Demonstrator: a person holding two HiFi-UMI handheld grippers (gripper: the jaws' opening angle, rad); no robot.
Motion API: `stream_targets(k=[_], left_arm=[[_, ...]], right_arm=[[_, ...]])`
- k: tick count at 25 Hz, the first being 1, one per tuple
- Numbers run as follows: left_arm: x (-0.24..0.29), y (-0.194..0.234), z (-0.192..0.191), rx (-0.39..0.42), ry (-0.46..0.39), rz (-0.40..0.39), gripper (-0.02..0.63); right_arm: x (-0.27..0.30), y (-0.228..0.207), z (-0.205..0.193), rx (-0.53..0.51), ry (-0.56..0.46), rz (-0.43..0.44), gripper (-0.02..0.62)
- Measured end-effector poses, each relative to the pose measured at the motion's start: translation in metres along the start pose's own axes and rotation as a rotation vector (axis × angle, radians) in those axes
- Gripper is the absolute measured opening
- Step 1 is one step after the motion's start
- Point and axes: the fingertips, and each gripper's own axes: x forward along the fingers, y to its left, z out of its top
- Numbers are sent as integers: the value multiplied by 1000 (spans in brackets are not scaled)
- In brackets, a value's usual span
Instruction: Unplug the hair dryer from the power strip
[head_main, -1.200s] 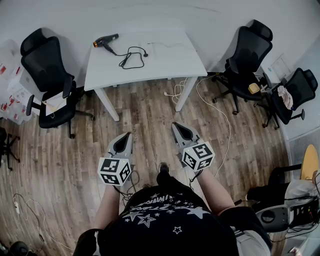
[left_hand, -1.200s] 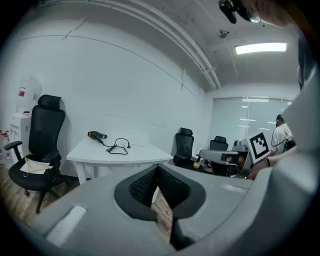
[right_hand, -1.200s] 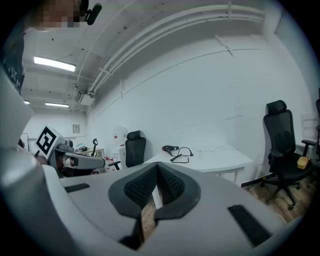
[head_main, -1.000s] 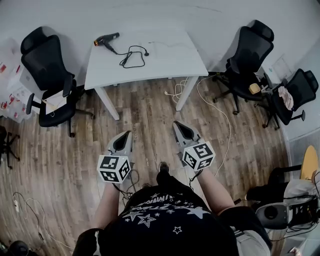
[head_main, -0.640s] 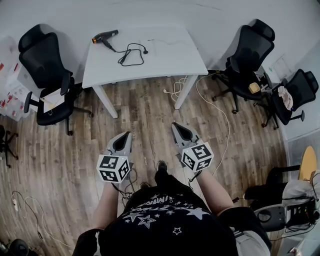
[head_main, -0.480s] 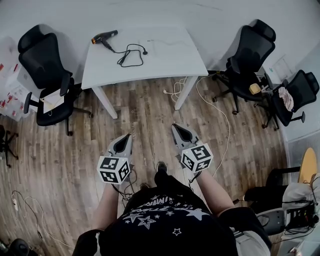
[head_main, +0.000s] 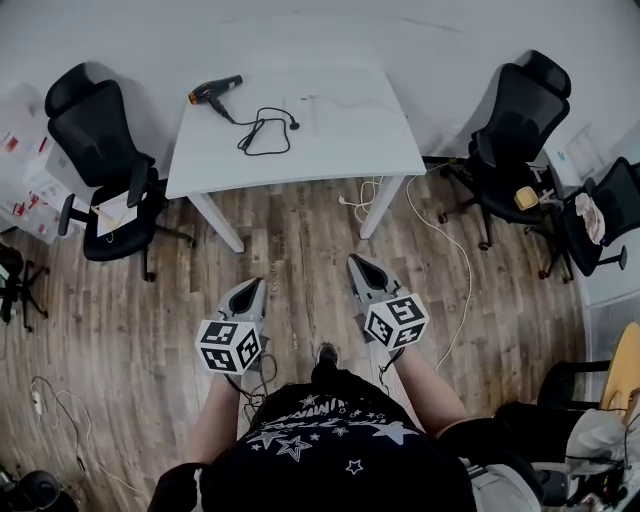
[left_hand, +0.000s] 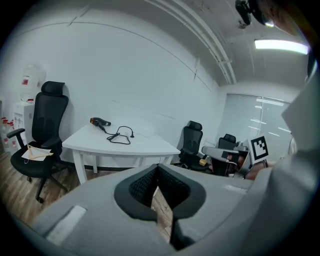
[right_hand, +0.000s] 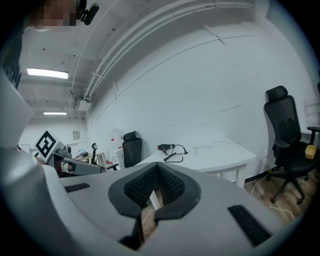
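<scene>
We're standing on the wood floor (head_main: 300, 240), well apart from the white tabletop (head_main: 340, 140). The left tool (head_main: 247, 287) and right tool (head_main: 358, 268) are both pinched down to a narrow slit, with nothing in either. The hair dryer (head_main: 213, 91) lies at the tabletop's far left corner, its cord (head_main: 265, 135) looped beside it. The plug (head_main: 293, 124) looks loose on the tabletop, but it's honestly too tiny to be sure.

White worktop (head_main: 330, 150) against plain white wall (head_main: 320, 30). Wood-plank floor (head_main: 300, 240). Black office chair (head_main: 95, 130) left of worktop, second chair (head_main: 525, 110) right, third chair (head_main: 612, 205) further right. Ceiling strip light (left_hand: 280, 46) on. Glazed partition (left_hand: 245, 120) beyond.
</scene>
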Motion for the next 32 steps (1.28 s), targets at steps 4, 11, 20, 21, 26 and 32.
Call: stream_targets(k=[4, 11, 20, 21, 26, 32], left_arm=[[20, -5, 3, 7, 8, 28, 6], [33, -1, 10, 3, 9, 71, 6], [53, 16, 11, -2, 30, 78, 6], [57, 20, 12, -7, 32, 74, 6], [89, 37, 18, -23, 38, 27, 6], [138, 71, 40, -29, 47, -23, 6]], right_arm=[[14, -27, 11, 26, -28, 19, 9], [28, -48, 13, 18, -12, 48, 9], [46, -65, 0, 16, 27, 8, 9], [49, -67, -2, -3, 41, -3, 9], [67, -85, -5, -28, 80, -47, 9], [116, -106, 4, -31, 103, -82, 9]])
